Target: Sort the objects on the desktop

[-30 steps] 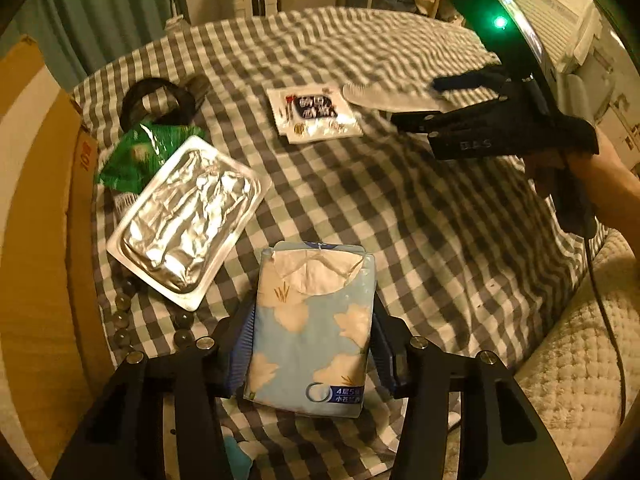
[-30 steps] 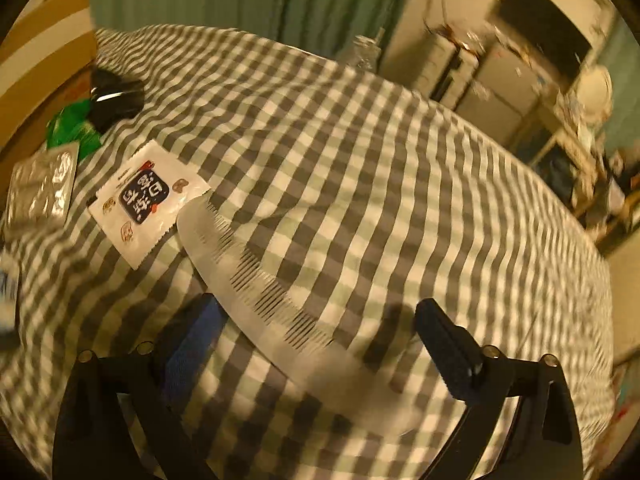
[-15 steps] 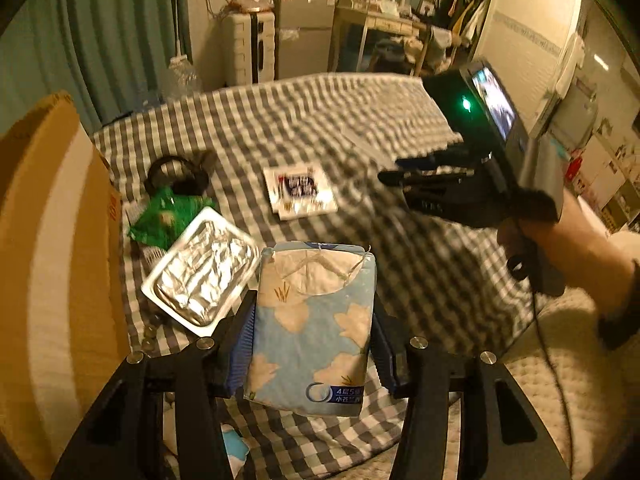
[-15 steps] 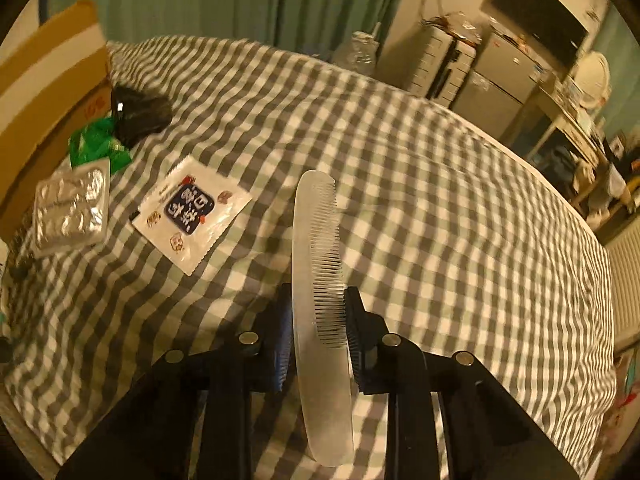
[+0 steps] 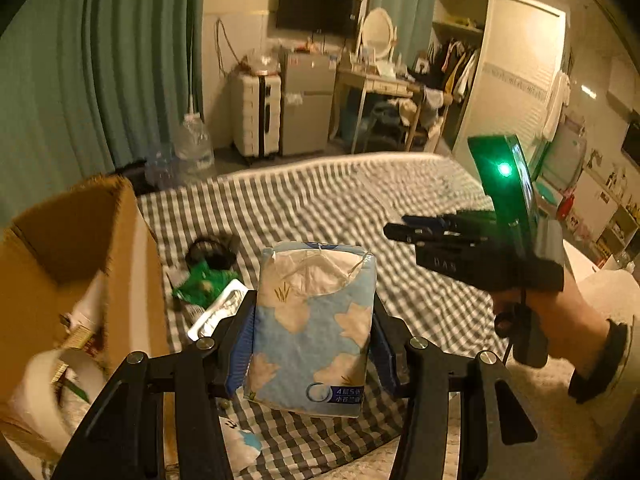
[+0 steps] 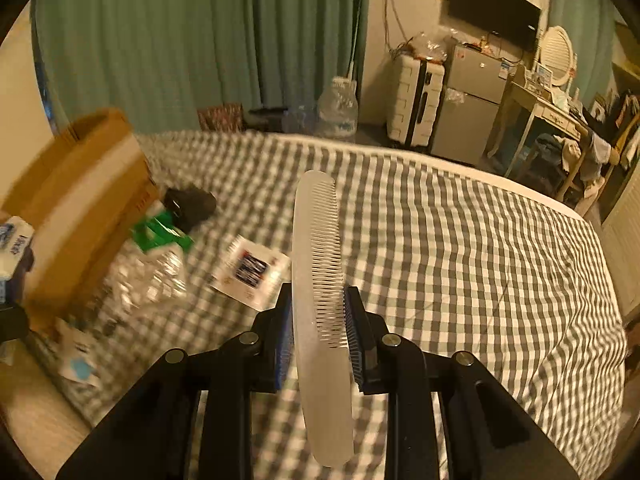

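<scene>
Left claw (image 5: 310, 334): clamped on a pack of tissues (image 5: 312, 324), blue wrapper with pale flowers, held lengthwise between the blue pads at lower centre of the left wrist view, raised above the bed.

Right claw (image 6: 318, 334): clamped on a white comb (image 6: 318, 280), gripped across its lower half at lower centre of the right wrist view; the comb stands edge-up with its teeth facing right and its far end pointing toward the middle of the frame. The same claw shows at right of the left wrist view (image 5: 412, 232), with a green light on its housing.

Bed (image 6: 460, 248): grey-and-white checked cover, filling the middle of both views.

Cardboard box (image 5: 76, 264): open-topped, at left of the left wrist view, just beside the bed edge.

Items lying on the cover near the box:
- black object (image 6: 188, 204), kind not clear;
- green packet (image 6: 160, 232), just below it;
- foil blister tray (image 6: 148, 276), blurred;
- white sachet with a dark label (image 6: 250, 270), left of the comb.

Background, upper right of both views: white suitcase (image 6: 414, 102), small fridge (image 6: 468, 108), wall screen (image 6: 494, 10).
</scene>
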